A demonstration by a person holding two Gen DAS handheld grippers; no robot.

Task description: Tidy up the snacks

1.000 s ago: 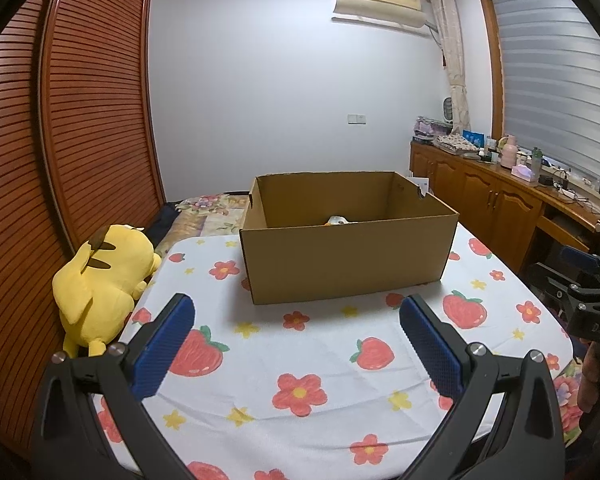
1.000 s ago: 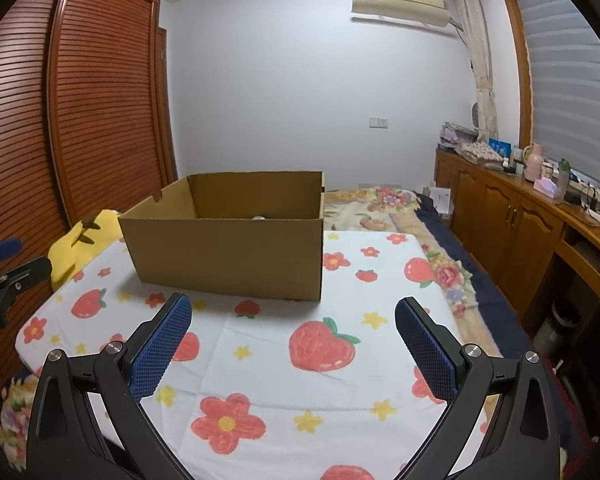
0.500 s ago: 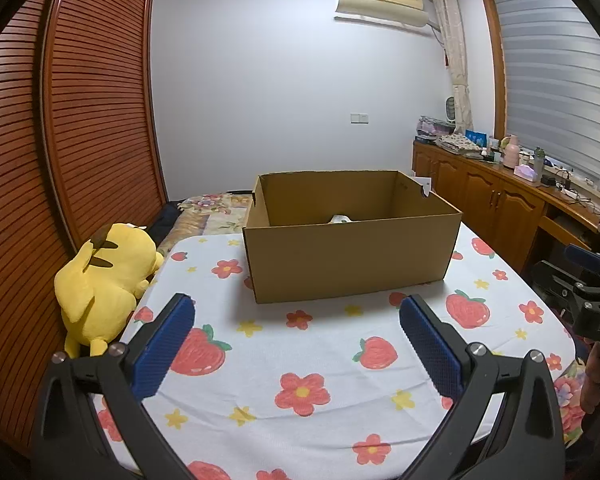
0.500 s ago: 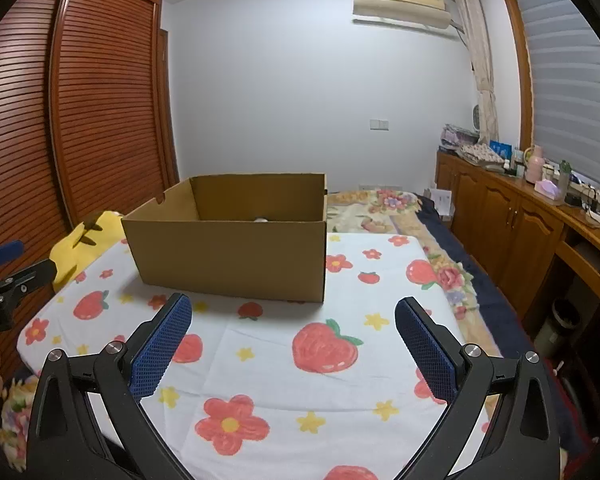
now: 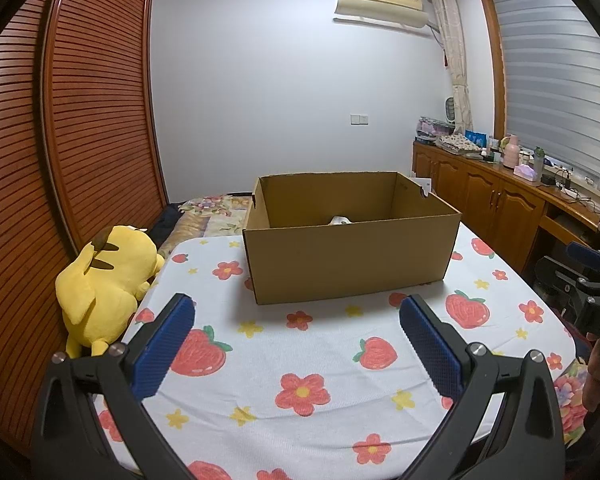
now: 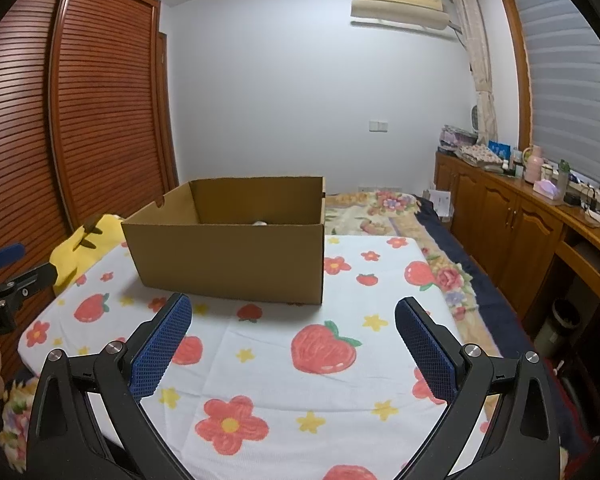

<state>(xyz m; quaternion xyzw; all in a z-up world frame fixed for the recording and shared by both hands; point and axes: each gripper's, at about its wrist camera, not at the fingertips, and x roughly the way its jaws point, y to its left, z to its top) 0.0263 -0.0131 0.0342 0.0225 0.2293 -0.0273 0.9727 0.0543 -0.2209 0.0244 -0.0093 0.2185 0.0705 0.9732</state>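
An open brown cardboard box (image 5: 352,256) stands on the table with the strawberry and flower cloth (image 5: 300,360); it also shows in the right wrist view (image 6: 232,256). A small pale item (image 5: 340,220) peeks above the near wall inside the box; most of it is hidden. My left gripper (image 5: 296,344) is open and empty, held above the cloth in front of the box. My right gripper (image 6: 292,344) is open and empty too, at the box's right front. No loose snacks show on the cloth.
A yellow plush toy (image 5: 104,280) lies at the table's left edge. A wooden slatted wardrobe (image 5: 80,120) stands on the left. A wooden cabinet (image 6: 520,220) with clutter runs along the right wall. A bed with floral bedding (image 6: 384,208) lies beyond the table.
Both views have shifted slightly; the box sits a little lower and farther in frame. Both grippers stay open and empty.
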